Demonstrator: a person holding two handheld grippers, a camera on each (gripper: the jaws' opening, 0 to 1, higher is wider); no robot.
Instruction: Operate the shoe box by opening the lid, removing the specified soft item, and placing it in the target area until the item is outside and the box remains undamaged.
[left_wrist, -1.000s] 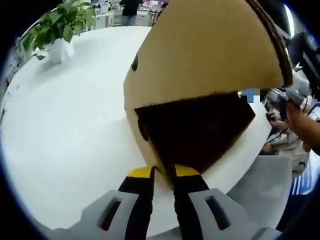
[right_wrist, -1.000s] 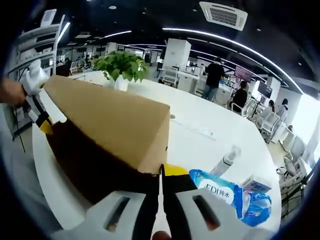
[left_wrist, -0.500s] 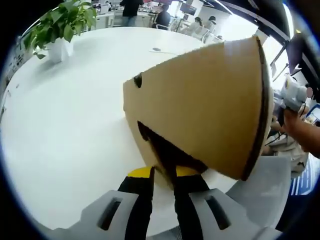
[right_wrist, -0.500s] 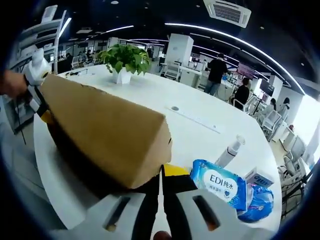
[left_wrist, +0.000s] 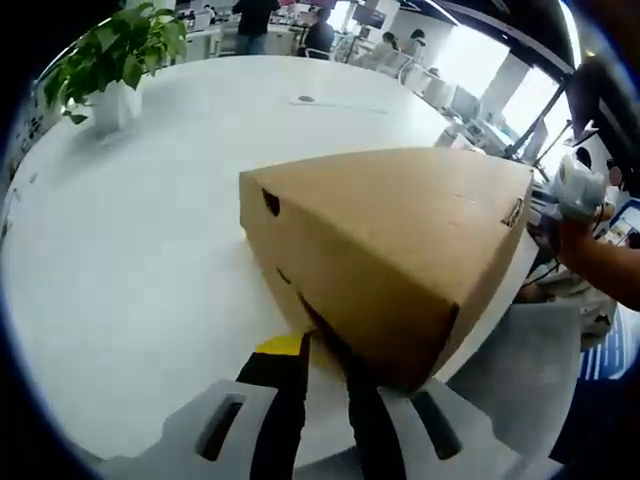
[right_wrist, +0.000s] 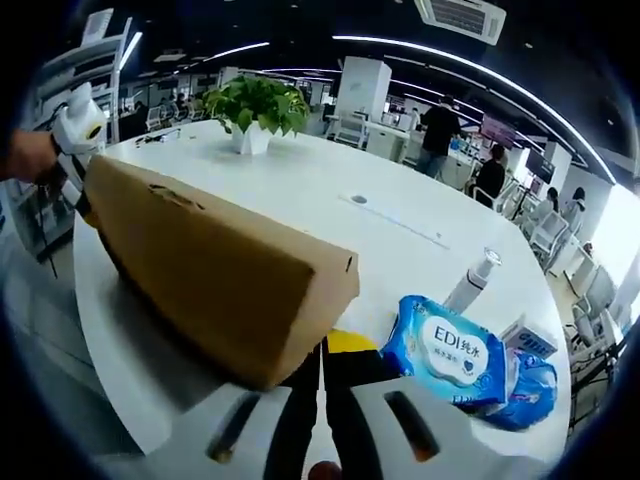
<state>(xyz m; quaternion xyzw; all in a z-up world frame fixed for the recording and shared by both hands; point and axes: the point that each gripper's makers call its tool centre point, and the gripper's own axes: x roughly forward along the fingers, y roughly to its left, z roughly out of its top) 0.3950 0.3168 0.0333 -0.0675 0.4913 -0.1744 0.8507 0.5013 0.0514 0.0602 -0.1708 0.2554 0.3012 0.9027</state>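
A brown cardboard shoe box (left_wrist: 390, 240) lies on the white round table (left_wrist: 130, 230) with its lid down. My left gripper (left_wrist: 325, 352) is shut on the lid's near corner, which hides one jaw tip. In the right gripper view the same box (right_wrist: 215, 265) stretches away to the left, and my right gripper (right_wrist: 322, 352) is shut on the lid's corner at this end. My right gripper (left_wrist: 575, 190), held by a hand, shows at the box's far end in the left gripper view. My left gripper (right_wrist: 75, 125) shows at the far end in the right gripper view. The box's inside is hidden.
A blue wet-wipes pack (right_wrist: 445, 350) and a white spray bottle (right_wrist: 472, 282) lie to the right of the box. A potted plant (right_wrist: 255, 110) stands far back on the table. People and desks fill the office behind. Bare table top lies left of the box.
The lid was raised with the dark inside showing. It has come down onto the box, with both grippers still on its corners.
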